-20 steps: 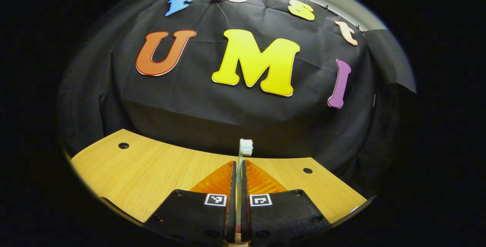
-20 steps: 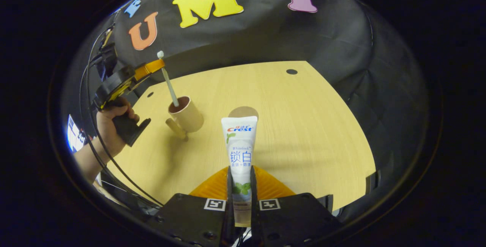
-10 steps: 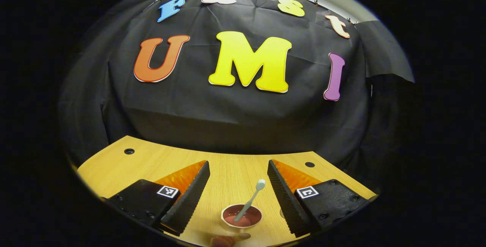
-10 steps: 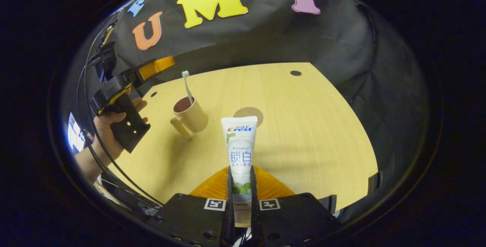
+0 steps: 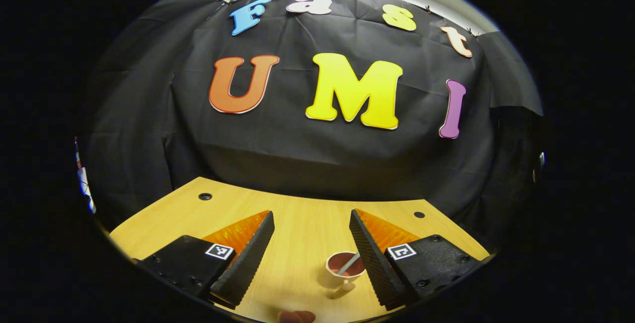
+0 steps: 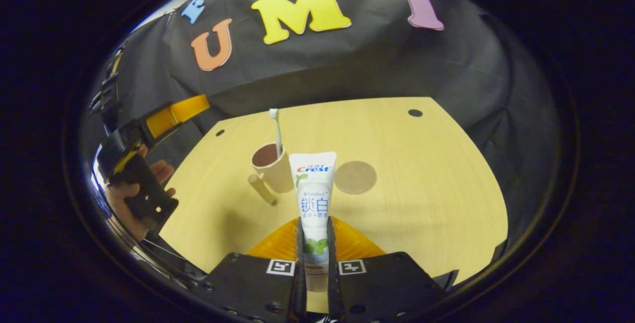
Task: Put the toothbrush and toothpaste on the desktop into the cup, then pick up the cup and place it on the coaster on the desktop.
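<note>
The tan cup [image 6: 272, 168] with a side handle stands upright on the wooden desktop [image 6: 421, 184], and the white toothbrush [image 6: 276, 129] stands in it, head up. The round brown coaster [image 6: 355, 177] lies just right of the cup. My right gripper [image 6: 315, 233] is shut on the white toothpaste tube [image 6: 313, 199], held upright in front of the cup. In the left gripper view, my left gripper [image 5: 311, 243] is open above the desk, and the cup [image 5: 342, 266] with the toothbrush [image 5: 349, 263] sits low beside its right finger. In the right gripper view the left gripper [image 6: 163, 114] hangs at the far left, held by a hand.
The desktop has small dark holes [image 6: 414, 112] near its far corners. The black cloth wall rises right behind the desk's far edge. A hand [image 6: 134, 194] and cables hang at the desk's left side in the right gripper view.
My left gripper opened and let the toothbrush drop into the cup, then drew back to the left. My right gripper carried the toothpaste closer to the cup.
</note>
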Demonstrator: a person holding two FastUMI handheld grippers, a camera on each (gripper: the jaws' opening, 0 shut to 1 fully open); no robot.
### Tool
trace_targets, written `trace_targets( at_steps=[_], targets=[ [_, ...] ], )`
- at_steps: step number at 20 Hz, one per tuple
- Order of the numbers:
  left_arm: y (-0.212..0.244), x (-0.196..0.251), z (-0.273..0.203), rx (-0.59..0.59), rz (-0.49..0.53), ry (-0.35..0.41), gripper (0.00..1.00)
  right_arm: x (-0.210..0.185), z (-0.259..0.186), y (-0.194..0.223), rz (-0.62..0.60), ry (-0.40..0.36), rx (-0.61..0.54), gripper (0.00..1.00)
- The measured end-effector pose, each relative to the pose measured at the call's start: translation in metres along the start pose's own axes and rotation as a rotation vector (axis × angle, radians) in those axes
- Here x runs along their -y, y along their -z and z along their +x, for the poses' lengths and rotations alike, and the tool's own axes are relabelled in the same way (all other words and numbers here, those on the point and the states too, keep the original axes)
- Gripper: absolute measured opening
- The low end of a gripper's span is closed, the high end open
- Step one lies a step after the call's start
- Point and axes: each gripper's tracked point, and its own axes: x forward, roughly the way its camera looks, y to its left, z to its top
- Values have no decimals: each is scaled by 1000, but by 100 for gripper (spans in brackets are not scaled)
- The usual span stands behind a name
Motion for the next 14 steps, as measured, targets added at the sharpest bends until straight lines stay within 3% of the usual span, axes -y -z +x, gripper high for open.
trace_targets(
  at_steps=[7,14],
  targets=[
    [20,-38,-57,-95,-45,-85,96,-88,50,-73,-147,-173,186,17],
    [19,-49,-91,-121,-61,-137,96,-131,109,-122,-288,-222,372,17]
  ],
)
